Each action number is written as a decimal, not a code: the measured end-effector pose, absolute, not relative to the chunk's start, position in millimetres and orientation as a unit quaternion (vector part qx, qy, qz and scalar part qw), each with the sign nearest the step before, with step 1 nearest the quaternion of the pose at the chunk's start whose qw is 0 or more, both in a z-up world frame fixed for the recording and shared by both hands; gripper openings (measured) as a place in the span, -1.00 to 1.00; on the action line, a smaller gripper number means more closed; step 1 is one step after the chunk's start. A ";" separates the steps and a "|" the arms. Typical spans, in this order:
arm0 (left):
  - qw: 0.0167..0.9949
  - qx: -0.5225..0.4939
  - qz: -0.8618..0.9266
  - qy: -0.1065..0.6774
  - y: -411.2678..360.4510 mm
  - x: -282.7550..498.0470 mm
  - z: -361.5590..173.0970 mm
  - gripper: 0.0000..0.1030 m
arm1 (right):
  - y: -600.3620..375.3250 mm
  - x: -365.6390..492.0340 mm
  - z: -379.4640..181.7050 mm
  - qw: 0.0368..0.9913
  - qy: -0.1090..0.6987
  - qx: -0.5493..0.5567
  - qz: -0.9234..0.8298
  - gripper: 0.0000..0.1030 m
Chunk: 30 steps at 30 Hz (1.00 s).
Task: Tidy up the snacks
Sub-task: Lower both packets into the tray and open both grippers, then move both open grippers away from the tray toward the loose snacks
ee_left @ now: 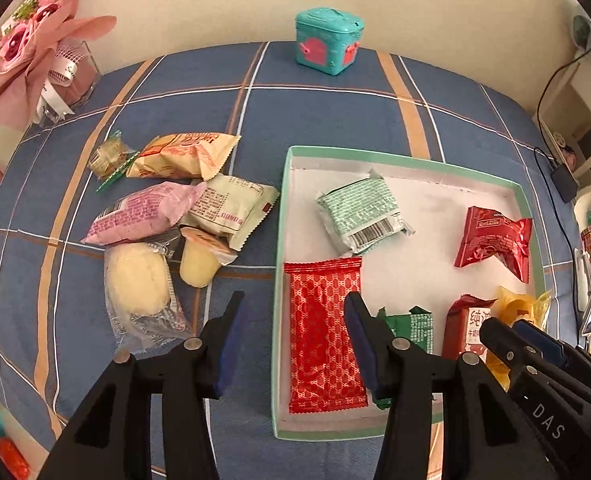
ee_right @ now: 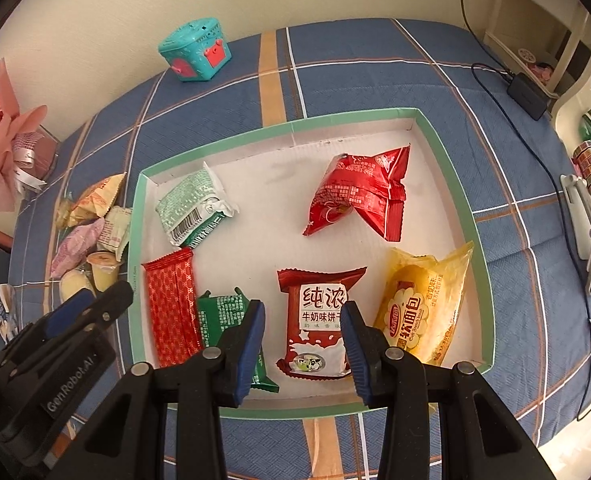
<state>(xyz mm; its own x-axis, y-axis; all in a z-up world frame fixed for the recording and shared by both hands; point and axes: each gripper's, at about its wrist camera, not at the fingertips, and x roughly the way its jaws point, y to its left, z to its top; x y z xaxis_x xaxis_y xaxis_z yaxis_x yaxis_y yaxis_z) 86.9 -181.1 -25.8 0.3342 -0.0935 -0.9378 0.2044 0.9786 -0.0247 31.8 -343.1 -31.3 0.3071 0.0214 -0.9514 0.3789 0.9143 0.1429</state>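
A shallow white box with a green rim [ee_left: 411,159] [ee_right: 279,130] lies on the blue plaid cloth. It holds several packets: a red patterned bar [ee_left: 323,332] [ee_right: 169,304], a green-white packet [ee_left: 365,216] [ee_right: 191,206], a red pouch [ee_left: 495,240] [ee_right: 359,196], a dark green packet [ee_right: 219,312], a red milk-biscuit packet [ee_right: 315,320] and a yellow bread packet [ee_right: 423,304]. Loose snacks lie left of the box: an orange packet [ee_left: 183,156], a pink packet [ee_left: 143,212], a clear-wrapped bun [ee_left: 139,288] and a jelly cup [ee_left: 199,260]. My left gripper [ee_left: 295,340] is open and empty above the box's left rim. My right gripper [ee_right: 301,340] is open and empty over the milk-biscuit packet.
A teal toy box [ee_left: 329,40] [ee_right: 195,50] stands at the table's far edge. A pink paper bouquet [ee_left: 27,52] stands at the far left. A black cable and adapter [ee_right: 527,94] lie at the right, with shelves and clutter beyond.
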 end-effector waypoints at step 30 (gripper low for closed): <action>0.825 0.003 -0.020 0.565 -122.4 104.1 -37.1 0.84 | -339.5 34.5 -43.2 0.789 0.576 0.163 -0.134 1.00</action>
